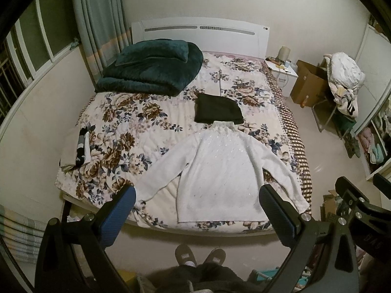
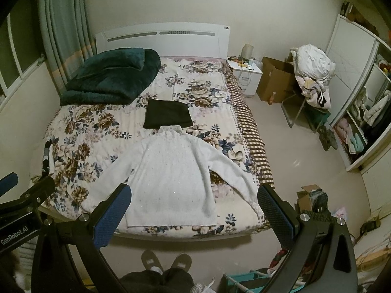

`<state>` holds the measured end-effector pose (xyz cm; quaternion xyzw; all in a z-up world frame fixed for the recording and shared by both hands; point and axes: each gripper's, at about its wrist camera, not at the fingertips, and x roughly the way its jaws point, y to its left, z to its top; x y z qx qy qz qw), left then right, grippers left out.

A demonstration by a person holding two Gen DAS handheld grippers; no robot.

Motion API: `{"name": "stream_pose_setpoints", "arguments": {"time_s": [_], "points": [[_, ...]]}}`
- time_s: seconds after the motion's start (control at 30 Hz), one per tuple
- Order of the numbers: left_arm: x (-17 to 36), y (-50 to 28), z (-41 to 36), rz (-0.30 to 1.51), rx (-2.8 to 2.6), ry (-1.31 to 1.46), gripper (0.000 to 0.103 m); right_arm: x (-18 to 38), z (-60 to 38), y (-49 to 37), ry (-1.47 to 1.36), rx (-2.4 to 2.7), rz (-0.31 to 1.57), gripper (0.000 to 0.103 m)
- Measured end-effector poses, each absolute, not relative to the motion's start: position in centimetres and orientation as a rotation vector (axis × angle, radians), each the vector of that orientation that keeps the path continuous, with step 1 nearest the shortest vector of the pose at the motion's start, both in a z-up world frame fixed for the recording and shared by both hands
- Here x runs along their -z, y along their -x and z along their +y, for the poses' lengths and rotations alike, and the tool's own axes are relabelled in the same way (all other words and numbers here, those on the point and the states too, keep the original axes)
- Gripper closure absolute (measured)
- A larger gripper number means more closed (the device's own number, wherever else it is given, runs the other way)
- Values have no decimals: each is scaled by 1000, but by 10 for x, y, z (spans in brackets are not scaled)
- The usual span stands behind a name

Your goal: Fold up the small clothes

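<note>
A white knit sweater lies flat, front down, sleeves spread, at the foot of a floral bed; it also shows in the right wrist view. A folded black garment sits just beyond its collar, also seen from the right. A small folded pile rests at the bed's left edge. My left gripper is open and empty, held high above the sweater's hem. My right gripper is open and empty, also well above the bed's foot.
A dark green folded quilt lies at the head of the bed. A white nightstand, cardboard box and a chair heaped with clothes stand to the right. An open wardrobe lines the right wall. My slippers are at the bed's foot.
</note>
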<state>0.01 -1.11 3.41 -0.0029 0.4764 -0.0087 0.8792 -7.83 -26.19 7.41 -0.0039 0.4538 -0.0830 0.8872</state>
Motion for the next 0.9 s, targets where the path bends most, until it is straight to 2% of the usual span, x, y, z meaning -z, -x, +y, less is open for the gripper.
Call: {"name": "stream_pose_setpoints", "arguments": {"time_s": [0.9], "points": [[-33,4,-9,979,24,11,0,-75,-260,84,11,173,926,0]]}}
